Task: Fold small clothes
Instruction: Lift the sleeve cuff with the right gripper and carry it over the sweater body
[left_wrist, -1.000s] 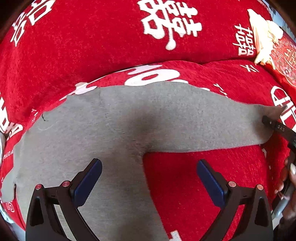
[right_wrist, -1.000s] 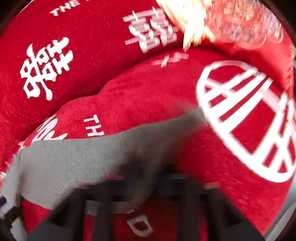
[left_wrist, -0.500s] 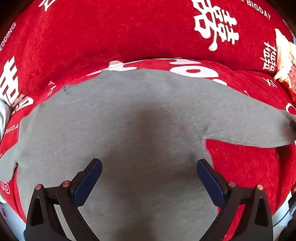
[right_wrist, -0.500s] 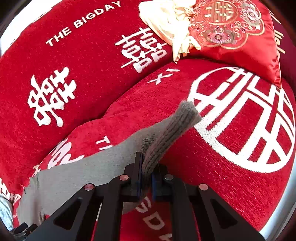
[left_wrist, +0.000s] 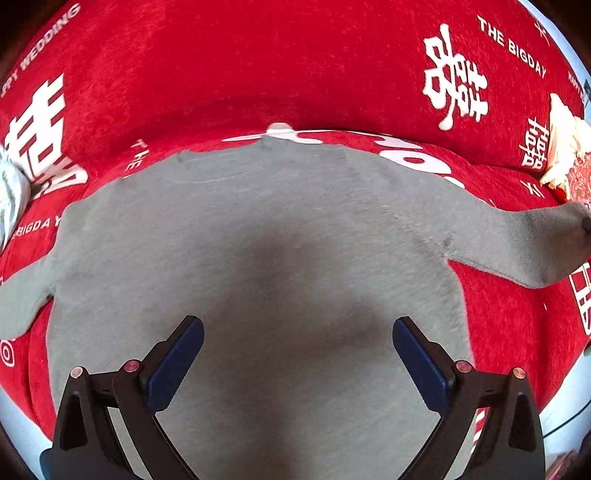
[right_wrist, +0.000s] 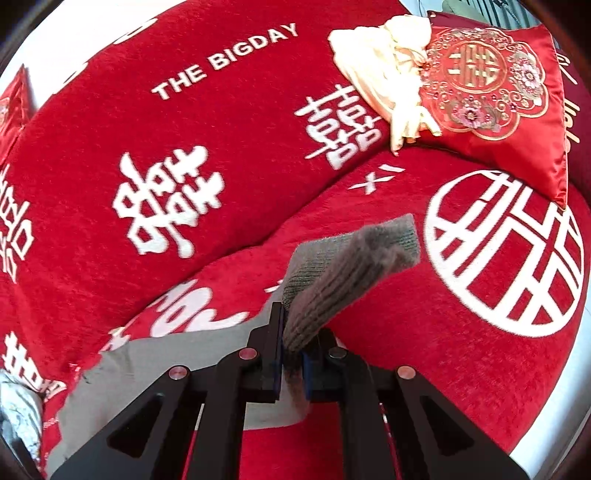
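Note:
A grey knitted sweater (left_wrist: 258, 266) lies flat on a red sofa seat, its sleeves stretched out to both sides. My left gripper (left_wrist: 297, 354) hangs open above the middle of its body, blue pads wide apart with nothing between them. In the right wrist view my right gripper (right_wrist: 293, 354) is shut on the ribbed cuff (right_wrist: 354, 266) of one sleeve, which is lifted off the seat and sticks up past the fingers. That raised sleeve (left_wrist: 532, 236) shows at the right edge of the left wrist view.
The red sofa cover (right_wrist: 184, 122) carries white characters and lettering. A cream cloth (right_wrist: 380, 70) and an embroidered red cushion (right_wrist: 495, 85) lie at the back right. Another pale garment (left_wrist: 11, 199) sits at the left end of the seat.
My left gripper has slid left from the sleeve's armpit to over the sweater's body. My right gripper has risen, lifting the cuff off the seat.

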